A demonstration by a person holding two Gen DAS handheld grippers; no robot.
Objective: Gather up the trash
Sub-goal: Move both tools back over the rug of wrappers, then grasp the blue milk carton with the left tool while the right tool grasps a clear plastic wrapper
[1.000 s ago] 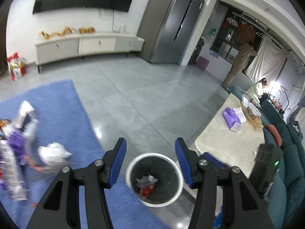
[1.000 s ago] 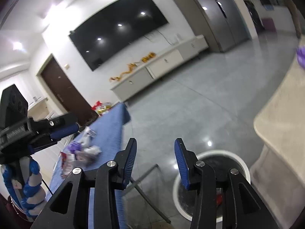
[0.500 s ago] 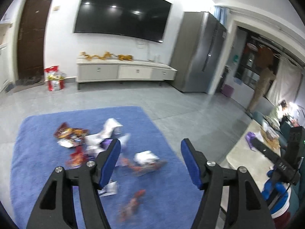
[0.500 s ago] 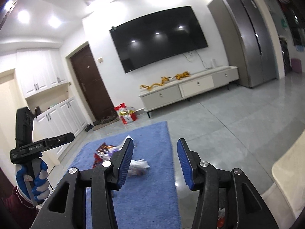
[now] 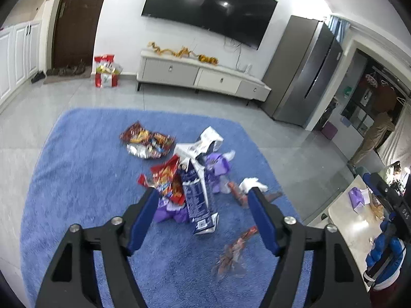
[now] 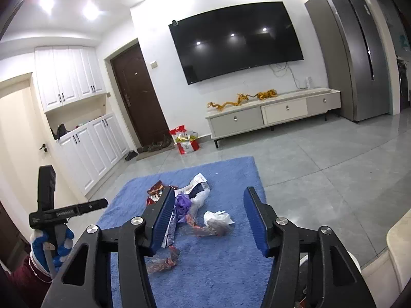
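A pile of trash lies on a blue rug (image 5: 84, 179): a blue and white carton (image 5: 196, 200), red snack wrappers (image 5: 167, 177), purple wrapping (image 5: 218, 165), a crumpled white tissue (image 5: 253, 183) and a clear wrapper (image 5: 233, 254). My left gripper (image 5: 201, 215) is open and empty, held above the near side of the pile. My right gripper (image 6: 206, 214) is open and empty, above the rug (image 6: 231, 264), with the tissue (image 6: 217, 217) and purple wrapping (image 6: 183, 201) showing between its fingers. The bin's white rim (image 6: 355, 259) peeks out at the lower right.
A TV cabinet (image 5: 200, 77) and a grey fridge (image 5: 305, 71) stand along the far wall. A red bag (image 5: 105, 70) sits by the door. A pale table (image 5: 357, 220) stands at the right. A person (image 5: 375, 133) stands in the far right room.
Both grippers have swung away from the bin to face the rug, and have come closer to the trash pile. Both stay open and empty.
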